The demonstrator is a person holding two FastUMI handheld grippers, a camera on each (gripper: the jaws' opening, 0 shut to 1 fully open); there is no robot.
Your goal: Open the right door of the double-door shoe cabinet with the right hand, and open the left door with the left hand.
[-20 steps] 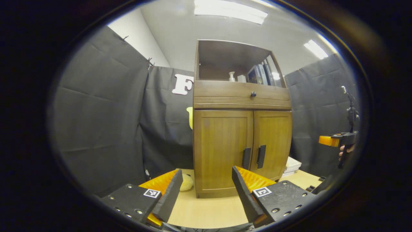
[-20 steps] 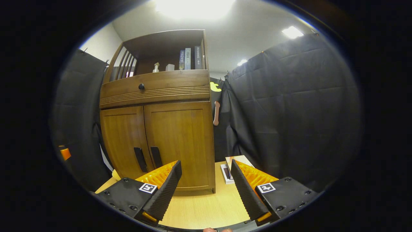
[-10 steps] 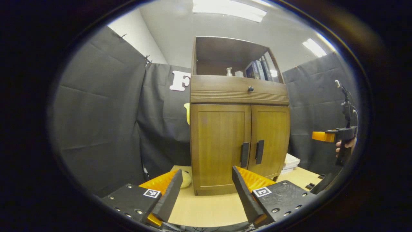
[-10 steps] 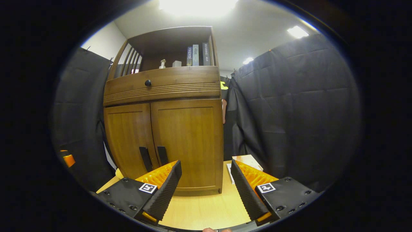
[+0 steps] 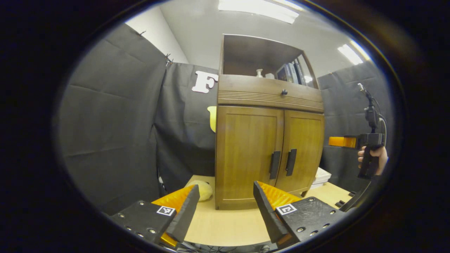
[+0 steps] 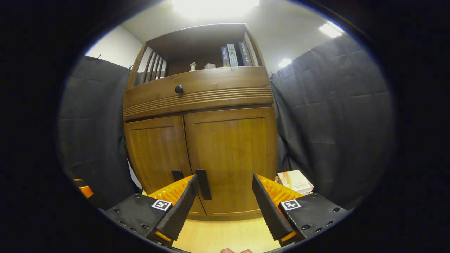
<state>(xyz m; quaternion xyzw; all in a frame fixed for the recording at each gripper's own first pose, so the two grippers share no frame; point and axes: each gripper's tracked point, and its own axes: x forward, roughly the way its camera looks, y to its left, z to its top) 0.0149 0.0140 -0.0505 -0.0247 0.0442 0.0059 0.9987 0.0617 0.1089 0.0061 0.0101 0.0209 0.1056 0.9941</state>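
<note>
Doors of the shoe cabinet (image 6: 200, 140) on the worktop (image 5: 225, 225) are closed; right hand-held gripper (image 6: 225, 203), jaws spread, empty, faces the right door's upright handle (image 6: 204, 184), just left of centre; left hand-held gripper (image 5: 225, 207) spread, farther back.

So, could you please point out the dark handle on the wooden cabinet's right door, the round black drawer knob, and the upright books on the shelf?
Dark right-door handle (image 6: 203, 184): right gripper view, mid-bar.
Round black drawer knob (image 6: 179, 89): right gripper view, centre.
Upright books (image 6: 232, 55): right gripper view, middle spine.
</note>
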